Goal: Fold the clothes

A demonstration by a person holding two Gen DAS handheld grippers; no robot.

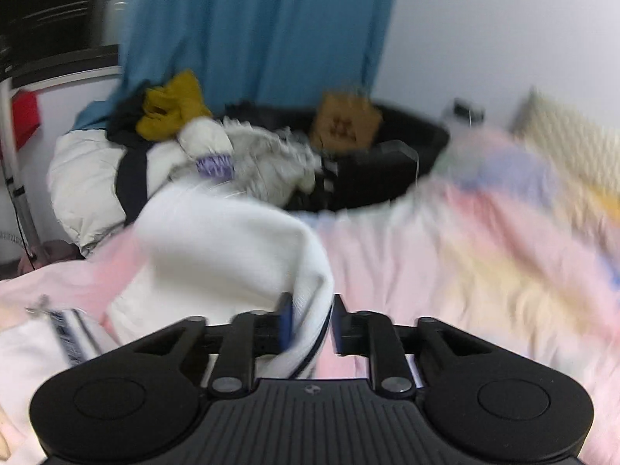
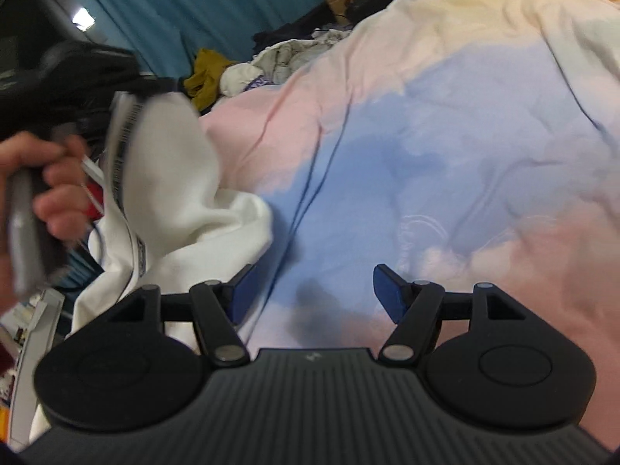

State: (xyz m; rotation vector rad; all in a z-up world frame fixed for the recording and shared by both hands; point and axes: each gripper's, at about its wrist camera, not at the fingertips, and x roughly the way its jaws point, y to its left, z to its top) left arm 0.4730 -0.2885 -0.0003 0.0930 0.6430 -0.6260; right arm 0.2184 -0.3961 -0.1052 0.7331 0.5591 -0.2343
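Observation:
A white garment (image 1: 217,248) with a dark patterned trim lies bunched on the pastel bedspread (image 1: 465,255). My left gripper (image 1: 310,323) is shut on a fold of it, the cloth pinched between the blue pads. In the right wrist view the same white garment (image 2: 170,178) hangs lifted at the left, beside a hand (image 2: 35,190) that grips the other tool. My right gripper (image 2: 314,294) is open just above the bedspread (image 2: 445,135), with nothing between its fingers. The left view is motion-blurred.
A heap of clothes (image 1: 186,143) lies at the far end of the bed: a white puffy jacket, a mustard garment (image 1: 170,110) and dark items. A brown paper bag (image 1: 347,122) stands behind. A blue curtain (image 1: 255,27) hangs beyond.

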